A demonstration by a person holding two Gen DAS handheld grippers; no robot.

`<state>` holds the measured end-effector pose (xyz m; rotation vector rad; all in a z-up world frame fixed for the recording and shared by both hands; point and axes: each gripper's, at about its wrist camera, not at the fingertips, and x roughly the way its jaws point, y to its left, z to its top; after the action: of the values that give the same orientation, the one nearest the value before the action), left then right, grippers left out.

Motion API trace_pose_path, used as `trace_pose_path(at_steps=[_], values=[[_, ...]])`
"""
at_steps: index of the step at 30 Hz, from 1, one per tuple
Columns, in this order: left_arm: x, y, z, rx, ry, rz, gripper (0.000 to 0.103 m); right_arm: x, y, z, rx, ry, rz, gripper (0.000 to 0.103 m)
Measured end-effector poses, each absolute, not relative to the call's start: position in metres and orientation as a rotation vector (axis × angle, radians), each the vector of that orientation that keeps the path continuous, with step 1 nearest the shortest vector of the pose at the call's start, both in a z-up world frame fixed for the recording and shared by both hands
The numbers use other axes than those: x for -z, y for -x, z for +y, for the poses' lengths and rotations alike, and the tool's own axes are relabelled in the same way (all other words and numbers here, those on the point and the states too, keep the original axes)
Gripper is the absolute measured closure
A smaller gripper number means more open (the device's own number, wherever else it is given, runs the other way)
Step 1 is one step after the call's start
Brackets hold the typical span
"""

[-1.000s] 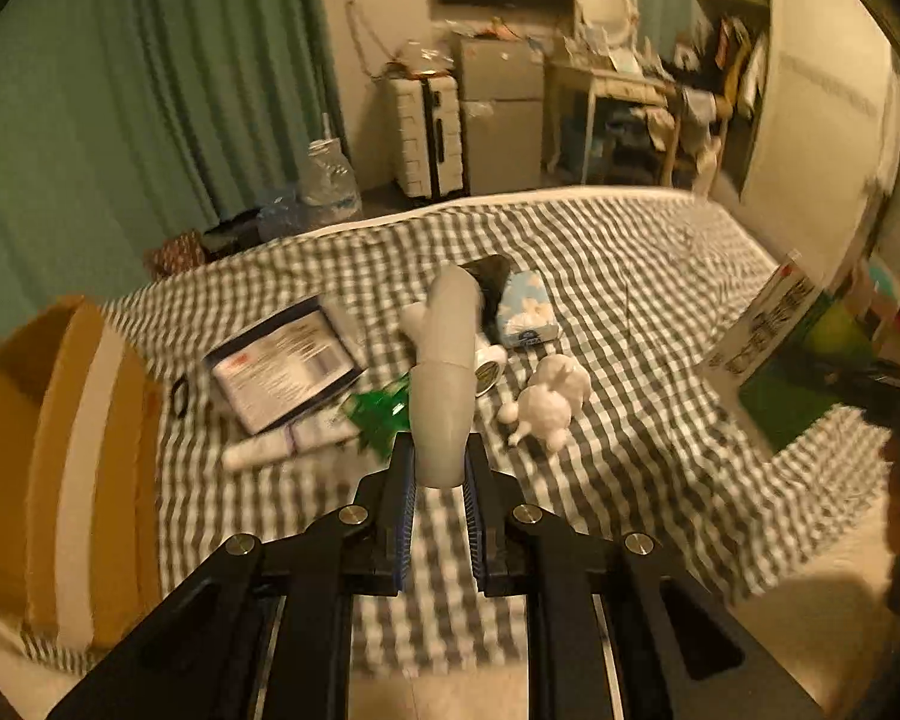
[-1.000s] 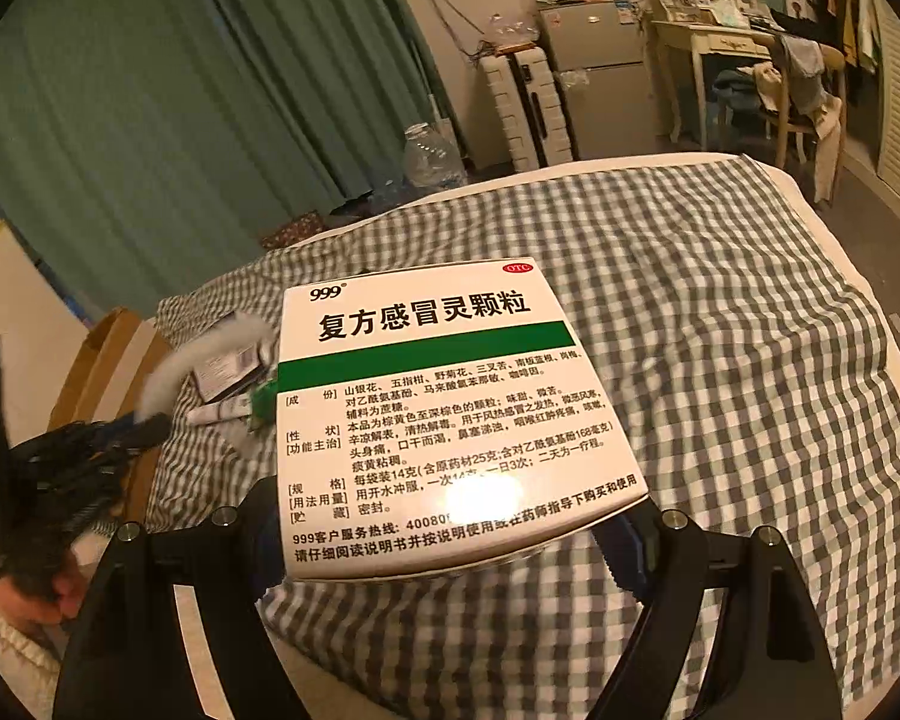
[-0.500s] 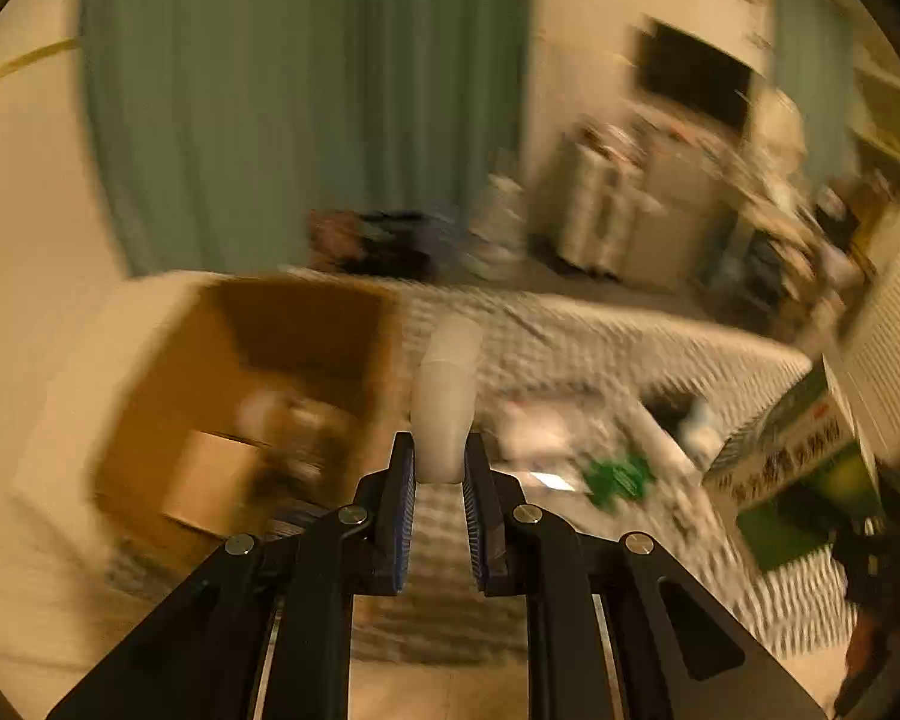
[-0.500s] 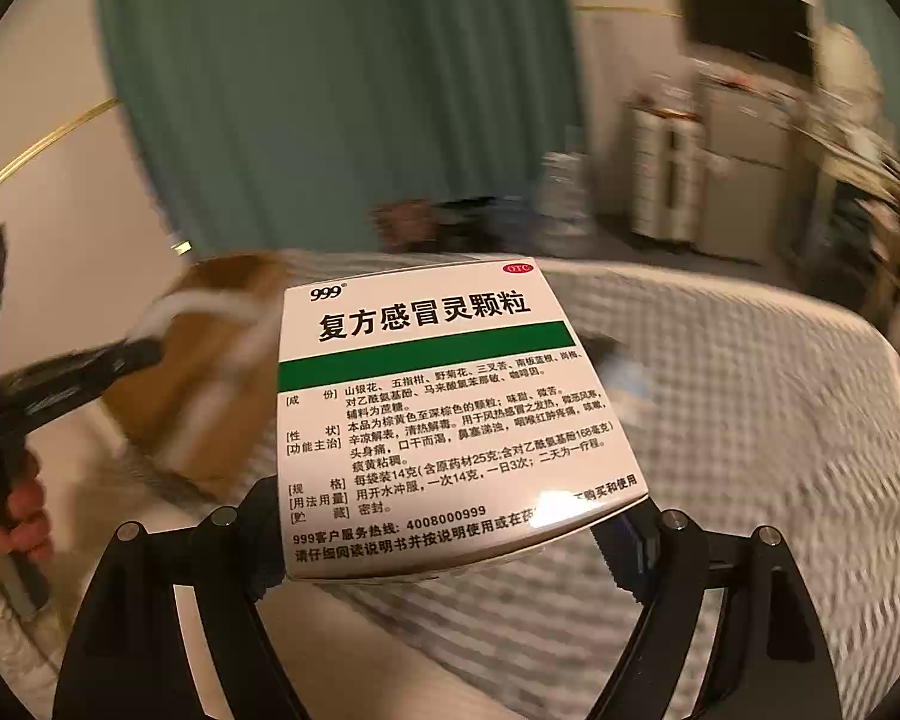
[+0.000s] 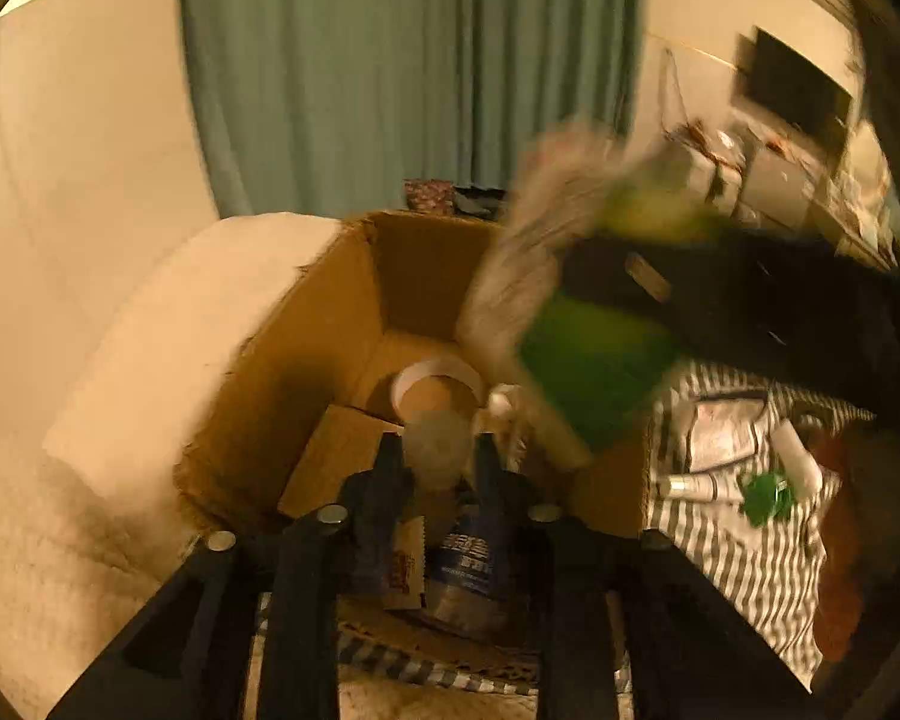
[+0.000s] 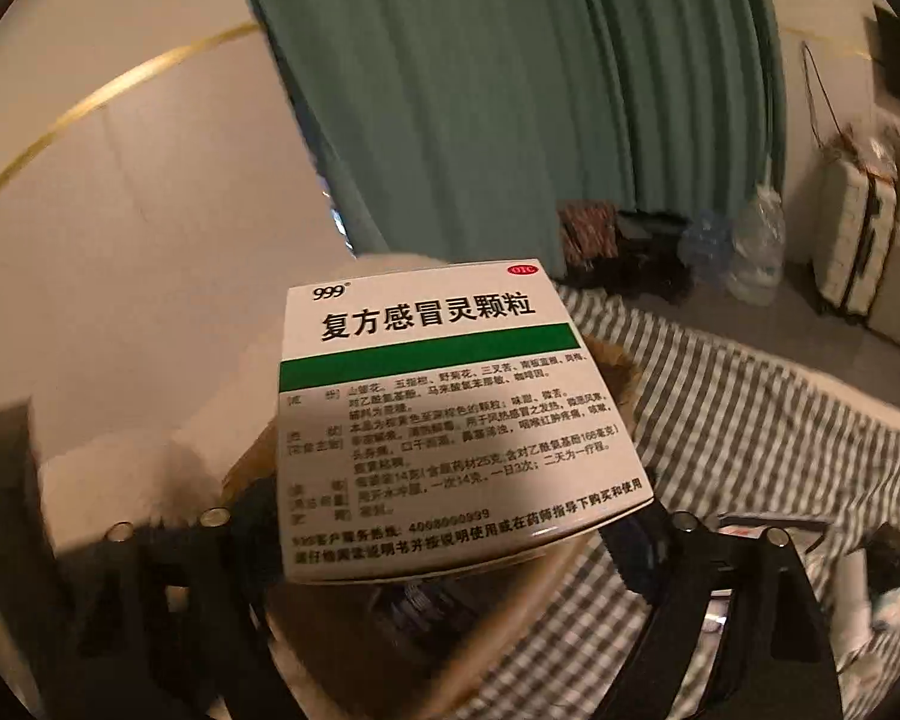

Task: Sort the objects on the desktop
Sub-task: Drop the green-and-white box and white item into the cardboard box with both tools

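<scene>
The left tongs (image 5: 437,456) sit low centre in their frame, jaws spread a little, with a blurred pale cylinder (image 5: 438,441) between them; I cannot tell whether the pads touch it. Below them the open cardboard box (image 5: 306,336) has tall brown walls left and behind, its floor crowded by a tape roll (image 5: 435,387) and a small carton (image 5: 336,456). The right tongs (image 6: 450,546) clamp the white, green-striped medicine box (image 6: 450,414) at frame centre above the box rim, with the checked bed (image 6: 750,420) at right.
</scene>
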<state>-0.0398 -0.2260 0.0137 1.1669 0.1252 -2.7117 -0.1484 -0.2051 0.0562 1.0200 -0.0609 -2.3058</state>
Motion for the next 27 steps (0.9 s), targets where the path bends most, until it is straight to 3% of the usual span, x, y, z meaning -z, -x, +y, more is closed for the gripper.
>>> trace_pose_path(at_steps=[1, 3, 8, 14, 21, 25, 27], values=[[-0.012, 0.042, -0.223, 2.717, -1.168, 0.125, 0.028, -0.057, 0.151, -0.204, 2.316, -1.021, -0.079, 0.013], [-0.012, 0.037, -0.222, 2.718, -1.136, 0.145, 0.004, -0.062, 0.154, -0.196, 2.375, -1.005, -0.082, 0.005], [-0.024, 0.027, -0.214, 2.740, -1.041, 0.144, 0.001, -0.082, 0.146, -0.153, 2.458, -0.949, -0.085, 0.005], [-0.029, 0.026, -0.181, 2.797, -1.047, 0.192, 0.000, -0.083, 0.091, -0.035, 2.737, -0.912, -0.062, 0.005], [0.008, 0.024, -0.088, 2.858, -1.190, 0.059, 0.000, 0.010, 0.029, 0.092, 3.054, -1.152, -0.120, 0.004], [0.031, 0.036, -0.046, 2.908, -1.191, -0.092, 0.000, 0.082, 0.031, 0.124, 3.038, -1.350, -0.392, 0.004], [0.042, 0.049, -0.033, 2.874, -1.186, -0.169, 0.000, 0.096, 0.040, 0.129, 3.009, -1.418, -0.427, 0.005]])
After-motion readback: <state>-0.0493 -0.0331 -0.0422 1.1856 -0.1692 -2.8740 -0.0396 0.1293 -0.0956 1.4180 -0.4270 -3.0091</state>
